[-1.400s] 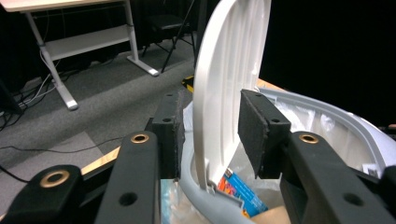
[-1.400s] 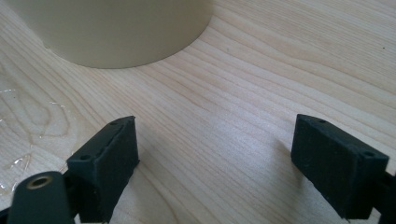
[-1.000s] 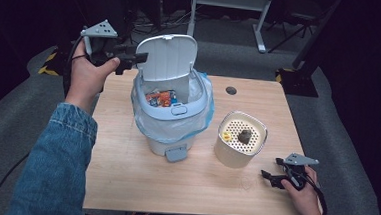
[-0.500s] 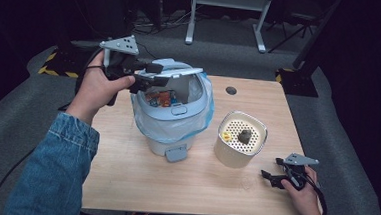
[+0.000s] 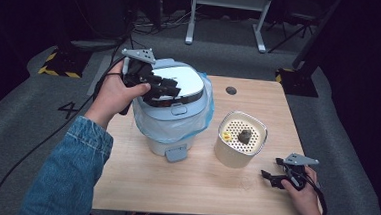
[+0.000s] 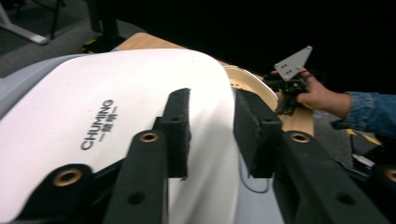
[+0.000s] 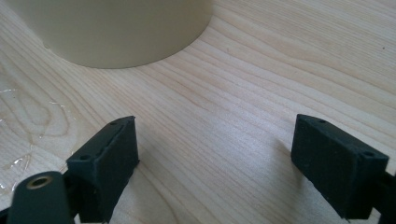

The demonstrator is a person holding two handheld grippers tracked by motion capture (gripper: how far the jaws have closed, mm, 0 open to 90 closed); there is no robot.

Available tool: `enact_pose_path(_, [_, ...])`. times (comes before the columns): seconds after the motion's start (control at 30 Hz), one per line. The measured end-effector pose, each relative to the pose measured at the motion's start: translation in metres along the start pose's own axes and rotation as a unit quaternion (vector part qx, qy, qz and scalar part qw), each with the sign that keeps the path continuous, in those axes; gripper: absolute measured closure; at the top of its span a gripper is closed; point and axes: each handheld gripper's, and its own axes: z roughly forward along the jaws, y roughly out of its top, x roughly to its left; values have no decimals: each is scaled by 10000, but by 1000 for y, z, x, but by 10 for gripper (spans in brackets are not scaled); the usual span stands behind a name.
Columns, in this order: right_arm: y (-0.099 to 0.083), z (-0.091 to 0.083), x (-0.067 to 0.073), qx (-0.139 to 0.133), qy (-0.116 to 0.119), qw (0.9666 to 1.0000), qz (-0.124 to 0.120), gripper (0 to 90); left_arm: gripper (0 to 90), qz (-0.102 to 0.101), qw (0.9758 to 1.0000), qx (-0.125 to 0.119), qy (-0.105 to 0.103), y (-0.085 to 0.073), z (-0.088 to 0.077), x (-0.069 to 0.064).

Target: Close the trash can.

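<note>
Bin lid (image 5: 176,82) was down flat on the bin (image 5: 170,121) at this point — a sec earlier it had stood upright w/ the trash inside showing, half a sec earlier it was tipped halfway, so the closing swing looked done. My left gripper (image 5: 167,88) lay on top of the lid, toward the bin's back-left side; in the left gripper view its jaws stood a little apart w/ white lid surface (image 6: 116,116) between and under them, pinching nothing that I could see, prob. just pressing down. Bin itself sat on the table (image 5: 199,183), blue liner bag (image 5: 200,113) puffed out around its rim, foot pedal (image 5: 175,152) sticking out at its front. Cream perforated container (image 5: 240,138) stood just right of the bin, apart from it, w/ a dark lump and a small yellow bit on its top. My right gripper (image 5: 273,176) hadn't moved vs. both earlier frames: parked on the table well right of the bin, in front of the container, jaws spread wide over bare wood (image 7: 224,121), empty, cream container wall (image 7: 116,28) just ahead. My read: lid shut means the closing job was basically finished; what was left was to lift the left gripper off w/o dragging the lid back up, and check it seated evenly over the bag.
</note>
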Motion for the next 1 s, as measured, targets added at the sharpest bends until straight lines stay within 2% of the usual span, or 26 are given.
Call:
enact_pose_path(0.13, [0,0,0,0,0,10000,1,150,675,-77,9999,1,137,-3,3,4])
enact_pose_path(0.2, [0,0,0,-1,0,10000,-1,150,676,-77,9999,41,135,-4,5,6])
enact_pose_path(0.3, [0,0,0,0,0,10000,0,150,655,-6,9995,89,311,-7,10,7])
enact_pose_path(0.4, [0,0,0,-1,0,10000,0,150,552,129,9986,132,493,-8,13,7])
enact_pose_path(0.47, [0,0,0,0,-2,10000,1,150,544,169,9983,122,542,-9,14,6])
enact_pose_path(0.57, [0,0,0,0,-1,10000,0,150,540,327,9964,188,762,-9,15,3])
enact_pose_path(0.6, [0,0,0,0,0,10000,1,150,538,318,9960,187,819,-9,15,2])
enact_pose_path(0.87, [0,0,0,-4,-2,10000,1,151,543,391,9954,27,873,-14,17,2])
enact_pose_path(0.97, [0,0,0,-8,-1,10000,4,154,544,408,9939,85,1019,-13,18,-2])
enact_pose_path(1.0, [0,0,0,-8,-1,10000,4,154,552,568,9916,179,1146,-13,19,-3])
